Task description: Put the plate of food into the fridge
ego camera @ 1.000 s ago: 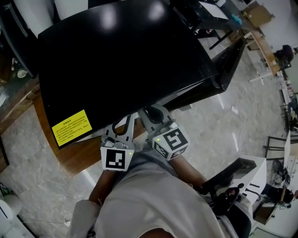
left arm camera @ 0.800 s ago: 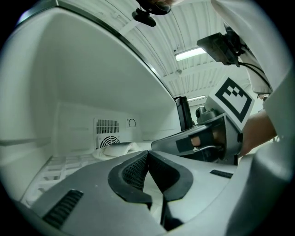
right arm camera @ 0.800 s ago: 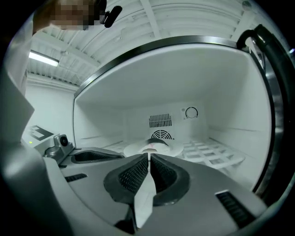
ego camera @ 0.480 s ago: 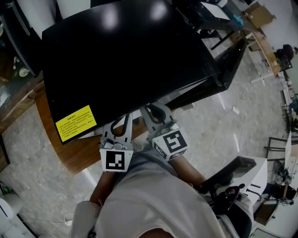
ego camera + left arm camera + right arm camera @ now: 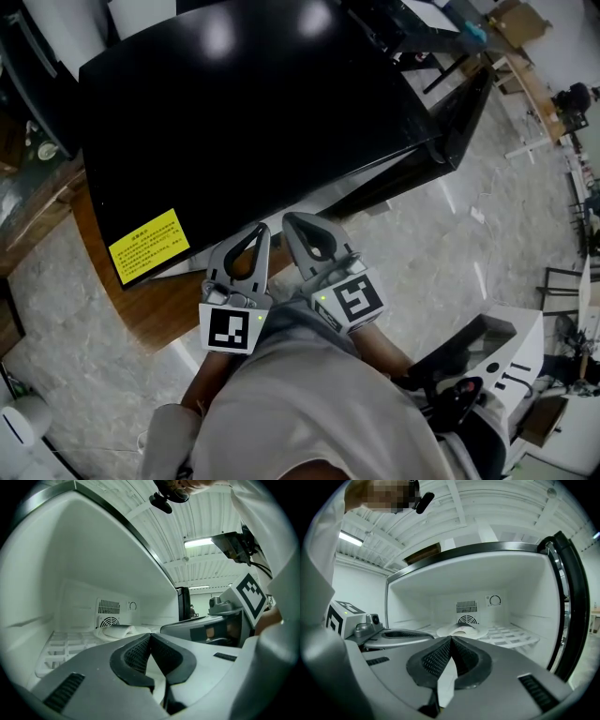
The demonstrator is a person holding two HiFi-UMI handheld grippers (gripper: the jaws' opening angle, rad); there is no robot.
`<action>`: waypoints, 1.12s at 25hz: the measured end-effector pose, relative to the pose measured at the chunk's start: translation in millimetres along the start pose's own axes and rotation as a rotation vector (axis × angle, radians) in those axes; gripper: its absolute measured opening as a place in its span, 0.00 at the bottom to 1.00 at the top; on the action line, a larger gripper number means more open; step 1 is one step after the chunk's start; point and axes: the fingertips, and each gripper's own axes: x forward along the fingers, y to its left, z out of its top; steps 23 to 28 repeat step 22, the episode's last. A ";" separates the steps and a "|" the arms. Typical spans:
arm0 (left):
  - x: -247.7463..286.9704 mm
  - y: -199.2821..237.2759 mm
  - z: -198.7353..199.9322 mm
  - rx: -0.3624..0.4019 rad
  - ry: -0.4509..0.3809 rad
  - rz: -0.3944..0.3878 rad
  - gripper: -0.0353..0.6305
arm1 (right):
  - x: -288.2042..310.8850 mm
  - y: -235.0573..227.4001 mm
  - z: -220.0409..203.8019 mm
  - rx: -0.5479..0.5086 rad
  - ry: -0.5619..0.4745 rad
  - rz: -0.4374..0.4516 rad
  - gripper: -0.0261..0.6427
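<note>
The left gripper (image 5: 150, 635) and right gripper (image 5: 451, 638) are both clenched tip to tip with nothing between the jaws, the right having just closed. They sit side by side at the mouth of the fridge (image 5: 440, 581). The plate of food (image 5: 461, 631) lies well ahead of both on the fridge's wire shelf (image 5: 513, 638), against the rear wall under the fan grille (image 5: 467, 619). A yellow label (image 5: 148, 247) on the fridge's black top is too small to read, and the open door (image 5: 571, 620) stands at the fridge's right edge, with bare shelf rungs between plate and door.
</note>
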 end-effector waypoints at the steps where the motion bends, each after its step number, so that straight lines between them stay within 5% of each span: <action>1: 0.4 -2.0 -0.6 0.005 0.007 0.000 0.08 | -1.7 -0.4 -1.3 0.001 0.002 -0.006 0.07; 12: 3.0 -22.6 -9.7 -0.038 0.044 0.075 0.08 | -30.0 -10.2 -9.5 -0.012 -0.002 -0.058 0.06; 22: 5.8 -64.9 -6.4 -0.074 0.030 0.208 0.08 | -80.2 -28.1 -13.2 -0.048 -0.002 -0.012 0.06; 28: 5.8 -64.9 -6.4 -0.074 0.030 0.208 0.08 | -80.2 -28.1 -13.2 -0.048 -0.002 -0.012 0.06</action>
